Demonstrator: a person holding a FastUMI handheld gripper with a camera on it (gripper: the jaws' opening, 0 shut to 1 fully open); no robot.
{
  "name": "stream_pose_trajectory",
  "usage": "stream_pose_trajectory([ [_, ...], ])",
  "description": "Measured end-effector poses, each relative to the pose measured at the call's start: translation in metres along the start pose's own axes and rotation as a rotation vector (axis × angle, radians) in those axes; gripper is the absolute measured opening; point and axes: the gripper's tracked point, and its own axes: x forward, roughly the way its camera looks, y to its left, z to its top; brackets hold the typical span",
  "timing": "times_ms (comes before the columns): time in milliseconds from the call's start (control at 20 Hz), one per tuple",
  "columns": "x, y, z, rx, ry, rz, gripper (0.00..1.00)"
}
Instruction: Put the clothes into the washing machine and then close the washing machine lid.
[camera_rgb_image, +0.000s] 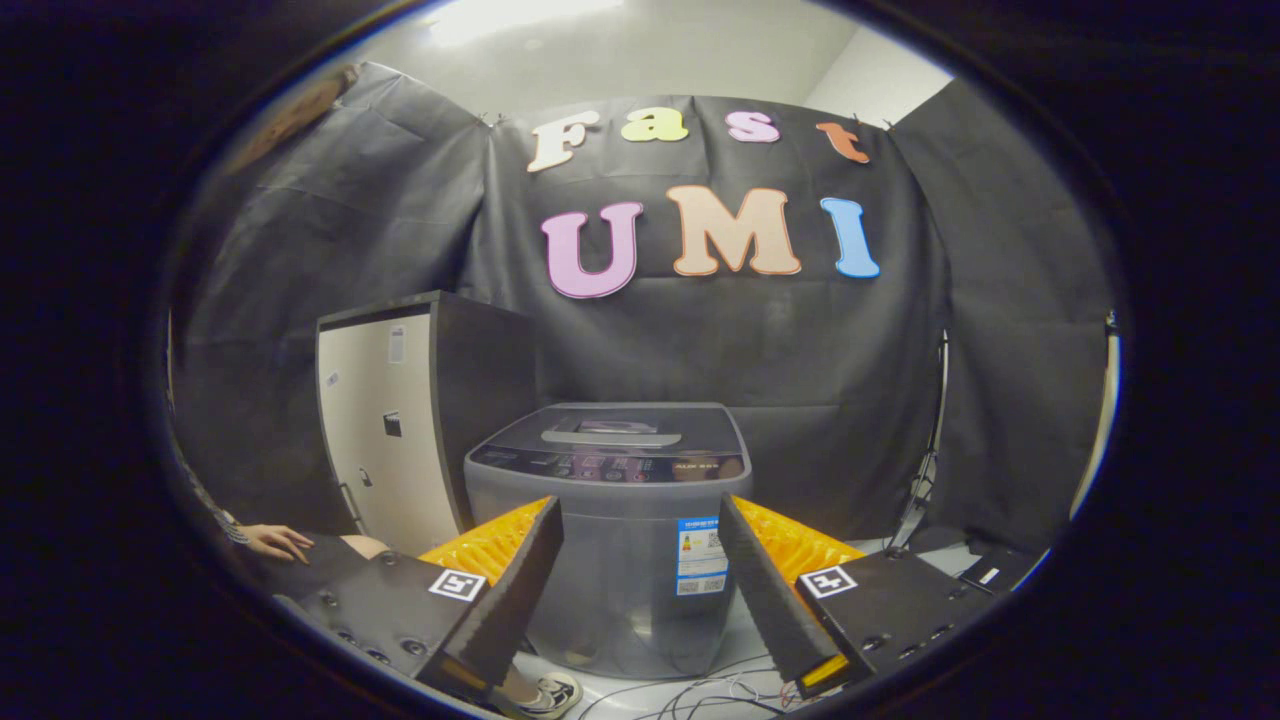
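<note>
A tall cabinet with a pale front and dark side stands against the booth's black cloth wall, at about ten o'clock from the washing machine and just beside it. The washing machine, a grey top-loader, sits on the floor straight ahead at twelve o'clock from the gripper, its dark lid lying flat and closed over the tub, with a row of controls along the front edge and a sticker on the front panel. The gripper is held in front of the machine's body, its fingers spread wide apart with nothing between them but the view of the machine's front. At about eight o'clock a person's hand rests low beside the cabinet, and a shoe shows near six o'clock on the floor. Thin cables trail across the floor below the machine.
</note>
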Motion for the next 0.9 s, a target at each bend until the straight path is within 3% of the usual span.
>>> stream_pose_trajectory([
  [900,0.0007,-0.0031,0.0003,0.0,0.0,-0.009,0.98],
])
